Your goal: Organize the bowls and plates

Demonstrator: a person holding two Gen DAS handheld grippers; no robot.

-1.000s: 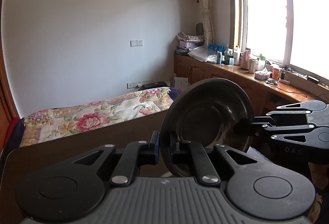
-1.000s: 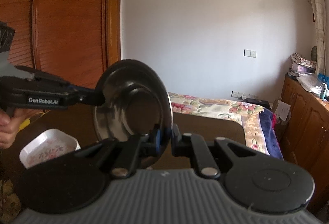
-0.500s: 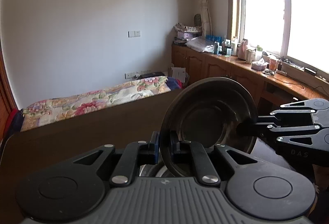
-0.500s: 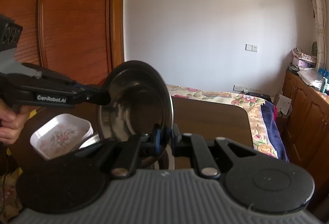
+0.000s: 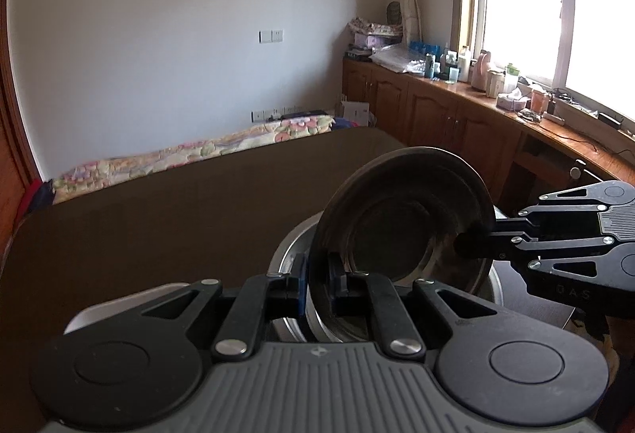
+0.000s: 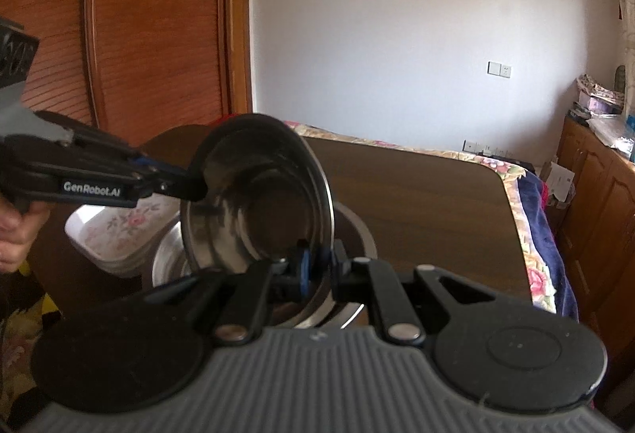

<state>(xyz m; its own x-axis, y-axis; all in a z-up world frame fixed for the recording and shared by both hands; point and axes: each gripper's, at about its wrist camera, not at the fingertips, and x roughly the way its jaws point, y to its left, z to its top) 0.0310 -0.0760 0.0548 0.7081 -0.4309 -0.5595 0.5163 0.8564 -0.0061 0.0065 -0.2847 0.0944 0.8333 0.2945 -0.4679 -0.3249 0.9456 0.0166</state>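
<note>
A tilted steel bowl (image 5: 405, 226) (image 6: 254, 203) hangs just above the dark table, gripped on two opposite sides of its rim. My left gripper (image 5: 317, 286) is shut on the near rim in the left wrist view; in the right wrist view the left gripper (image 6: 194, 189) comes in from the left. My right gripper (image 6: 319, 274) is shut on the other side of the rim, and the left wrist view shows the right gripper (image 5: 472, 244) at the bowl's right edge. A second steel bowl (image 5: 291, 254) (image 6: 355, 220) rests on the table directly underneath.
A white square dish with a flower print (image 6: 115, 230) sits on the table left of the lower bowl. The brown table (image 5: 178, 218) stretches ahead to a bed with a floral cover (image 5: 190, 155). A hand (image 6: 16, 234) holds the left gripper. Wooden cabinets (image 5: 456, 119) line the right wall.
Both grippers have sunk toward the table with the steel bowl between them. The second steel bowl and the white dish have come into view underneath.
</note>
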